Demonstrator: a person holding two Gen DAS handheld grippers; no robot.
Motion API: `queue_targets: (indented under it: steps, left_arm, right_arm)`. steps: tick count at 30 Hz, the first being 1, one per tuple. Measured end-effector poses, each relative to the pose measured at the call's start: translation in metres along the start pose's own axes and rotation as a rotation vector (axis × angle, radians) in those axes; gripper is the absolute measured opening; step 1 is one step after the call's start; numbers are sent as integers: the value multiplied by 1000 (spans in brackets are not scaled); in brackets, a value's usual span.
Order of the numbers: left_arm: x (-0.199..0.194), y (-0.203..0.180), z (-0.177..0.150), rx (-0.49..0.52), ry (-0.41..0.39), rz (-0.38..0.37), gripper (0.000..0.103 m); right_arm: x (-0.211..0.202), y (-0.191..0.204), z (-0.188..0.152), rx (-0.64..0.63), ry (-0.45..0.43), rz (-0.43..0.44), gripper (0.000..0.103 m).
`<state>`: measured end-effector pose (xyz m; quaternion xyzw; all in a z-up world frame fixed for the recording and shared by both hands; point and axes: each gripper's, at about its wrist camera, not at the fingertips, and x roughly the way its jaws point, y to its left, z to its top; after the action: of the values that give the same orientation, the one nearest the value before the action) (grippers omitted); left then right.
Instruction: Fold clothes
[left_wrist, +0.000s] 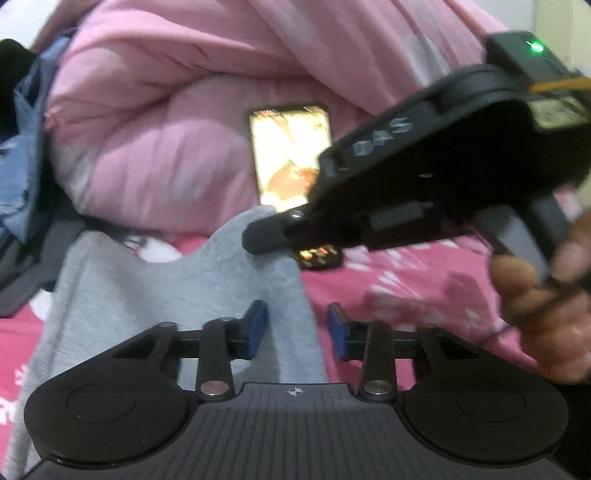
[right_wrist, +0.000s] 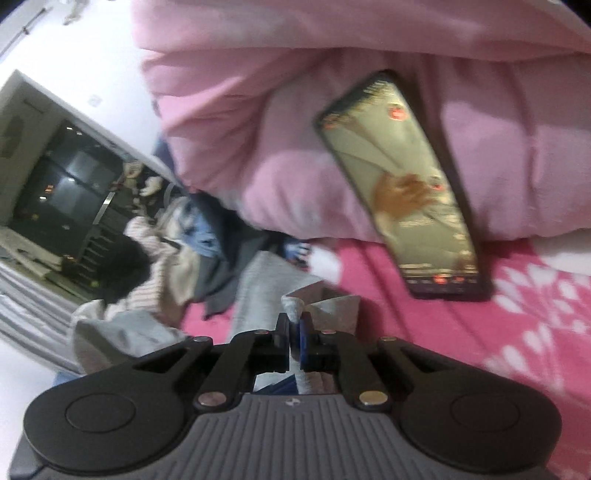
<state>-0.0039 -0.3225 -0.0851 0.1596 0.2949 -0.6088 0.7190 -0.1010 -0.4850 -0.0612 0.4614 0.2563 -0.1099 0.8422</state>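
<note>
Fabric fills the near ground: a grey garment (left_wrist: 177, 280) lies spread on the pink patterned bedsheet (left_wrist: 406, 280), one strip of it running up between the blue pads of the left claw (left_wrist: 297, 328). Those pads stand apart on either side of the cloth, not pressing it. The right claw (right_wrist: 294, 341) is pressed together on a bunched grey edge of the same garment (the cloth sticks up just past its tips), and in the left view its black body, held by a hand (left_wrist: 546, 306), reaches in from the right to the garment's upper edge. Beyond that a lit phone (right_wrist: 402, 188) leans against a pink quilt (right_wrist: 295, 110). A heap of other clothes (right_wrist: 177, 243) lies further left.
</note>
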Motion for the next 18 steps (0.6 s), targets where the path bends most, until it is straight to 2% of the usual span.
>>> queue_targets:
  steps: [1, 3, 4, 6, 8, 10, 13, 16, 18]
  left_arm:
    - [-2, 5, 1, -25, -11, 5, 10]
    - [-7, 18, 4, -101, -34, -15, 4]
    - [-11, 27, 4, -154, -47, -42, 3]
    - [-17, 46, 7, -255, -60, -80, 2]
    - [-22, 68, 8, -367, -75, -114, 2]
    - [-29, 93, 10, -488, -95, -146, 2]
    - [-39, 120, 14, -605, -117, -214, 2]
    - [-47, 128, 18, -649, -140, -261, 2]
    - [-47, 124, 20, -655, -149, -301, 2]
  right_arm:
    - [-1, 1, 1, 2, -2, 18, 6]
    - [-2, 2, 3, 1, -14, 50, 6]
    - [-2, 2, 4, 3, -23, 73, 7]
    - [-7, -1, 7, 28, -48, 110, 15]
    - [-18, -7, 8, 58, -110, 129, 20]
    - [-28, -15, 9, 86, -149, 127, 20]
    - [-30, -28, 9, 106, -113, 77, 20]
    - [-25, -39, 4, 131, -45, 37, 20]
    - [-26, -45, 1, 155, -37, 33, 20]
